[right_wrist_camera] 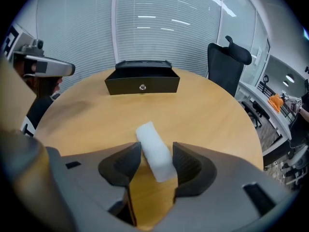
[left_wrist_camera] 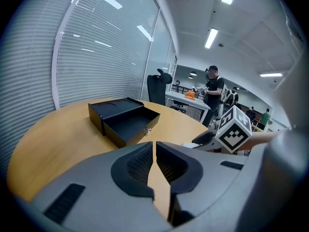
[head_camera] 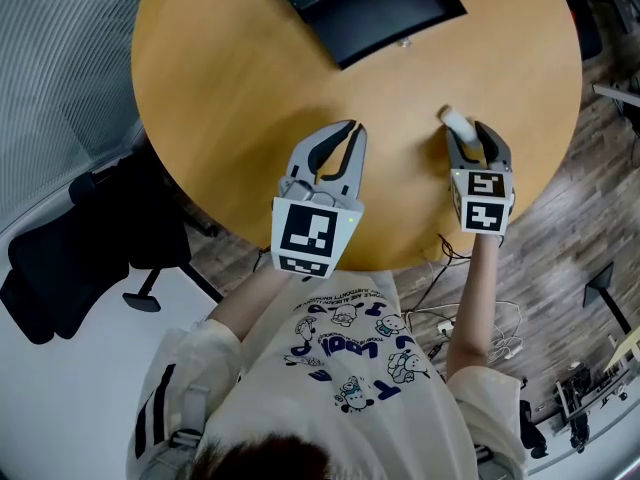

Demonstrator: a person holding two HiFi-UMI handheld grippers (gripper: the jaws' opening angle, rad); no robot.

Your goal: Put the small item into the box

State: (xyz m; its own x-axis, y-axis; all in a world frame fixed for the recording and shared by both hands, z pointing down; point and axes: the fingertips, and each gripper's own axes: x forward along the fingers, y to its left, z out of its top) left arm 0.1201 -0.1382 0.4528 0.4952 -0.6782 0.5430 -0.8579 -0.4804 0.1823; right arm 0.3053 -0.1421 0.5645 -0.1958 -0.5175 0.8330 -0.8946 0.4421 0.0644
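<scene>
Resting on one round wooden bench [head_camera: 240,78] are just two loose things: one black box [head_camera: 370,3] at the far edge and one small white item [head_camera: 456,121] nearer the person. The box stands open, its shallow inner compartment showing dark and bare in the left gripper view, with one small metal knob on its front face. Two grippers hover over the near half of the bench, each carrying one marker cube.

The right gripper [head_camera: 472,136] has its jaws spread wide, one on each side of the small white item. In the right gripper view the item is a pale oblong block that lies aslant in the gap, on the bench rather than gripped, well apart from the box.

The left gripper [head_camera: 350,128] sits beside it, with its jaws drawn together to a thin slit and nothing between them.

One black office chair [head_camera: 60,258] stands on the floor to the left of the bench.
</scene>
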